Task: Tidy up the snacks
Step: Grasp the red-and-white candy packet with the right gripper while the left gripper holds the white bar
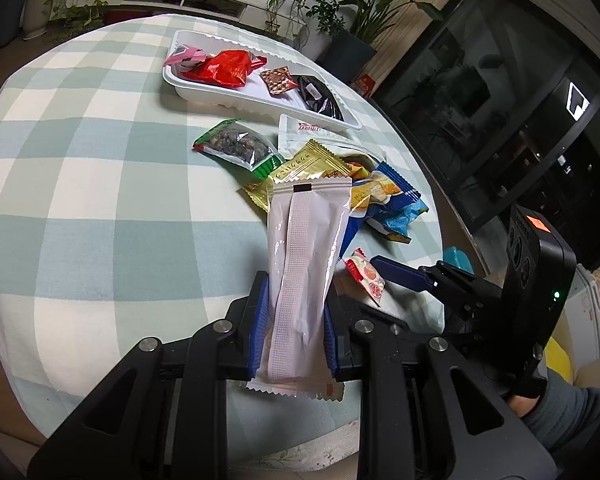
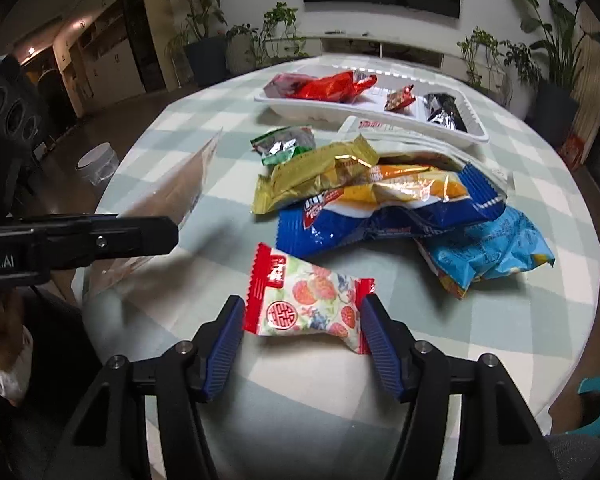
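Note:
My left gripper (image 1: 294, 320) is shut on a long pale pink-white snack packet (image 1: 304, 264) and holds it above the table; the packet also shows at the left of the right wrist view (image 2: 172, 196). My right gripper (image 2: 300, 332) is open around a small red-and-white strawberry candy packet (image 2: 308, 300) that lies on the table, one blue finger on each side; the candy also shows in the left wrist view (image 1: 366, 278). A white tray (image 1: 204, 92) at the far side holds a red packet (image 1: 224, 68), a small brown one (image 1: 278, 80) and a black one (image 1: 320, 98).
A pile of loose snacks lies mid-table: a green nut bag (image 1: 236, 146), a gold packet (image 2: 312, 172), a dark blue bag (image 2: 384, 216), a light blue bag (image 2: 488, 252) and a white pouch (image 1: 312, 132). The checked tablecloth (image 1: 100, 184) covers the round table. Plants stand behind.

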Motion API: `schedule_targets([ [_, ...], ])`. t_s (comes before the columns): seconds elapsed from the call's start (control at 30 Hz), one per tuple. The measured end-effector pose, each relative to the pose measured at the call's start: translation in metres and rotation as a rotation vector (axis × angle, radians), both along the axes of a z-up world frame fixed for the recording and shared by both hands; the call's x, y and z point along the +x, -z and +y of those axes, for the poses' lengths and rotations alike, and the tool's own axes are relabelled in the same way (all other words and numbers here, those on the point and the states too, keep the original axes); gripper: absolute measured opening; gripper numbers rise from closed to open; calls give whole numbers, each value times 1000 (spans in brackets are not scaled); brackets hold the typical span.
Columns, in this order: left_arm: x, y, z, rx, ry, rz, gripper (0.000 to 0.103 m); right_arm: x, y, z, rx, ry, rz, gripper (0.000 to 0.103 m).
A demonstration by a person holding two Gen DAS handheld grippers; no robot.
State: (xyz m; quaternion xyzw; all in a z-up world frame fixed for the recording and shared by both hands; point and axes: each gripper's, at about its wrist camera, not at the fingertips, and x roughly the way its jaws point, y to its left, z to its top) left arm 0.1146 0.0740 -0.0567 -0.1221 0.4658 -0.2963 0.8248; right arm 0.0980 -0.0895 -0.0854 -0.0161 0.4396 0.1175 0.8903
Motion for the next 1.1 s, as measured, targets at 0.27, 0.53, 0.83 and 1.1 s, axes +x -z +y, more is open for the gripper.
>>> schedule_targets([
  [0.27, 0, 0, -1, 0, 1, -2, 22, 0, -4, -11, 43, 15, -15, 47],
  [0.53, 0, 0, 0, -3, -3, -6, 22, -5, -11, -21, 93, 31, -27, 40],
  [0.83, -3, -5, 3, -2, -17, -30, 22, -11, -23, -38, 174, 55, -29, 19],
  [1.1, -7, -12, 13, -50, -42, -49, 22, -18, -35, -50, 268, 63, -28, 18],
])
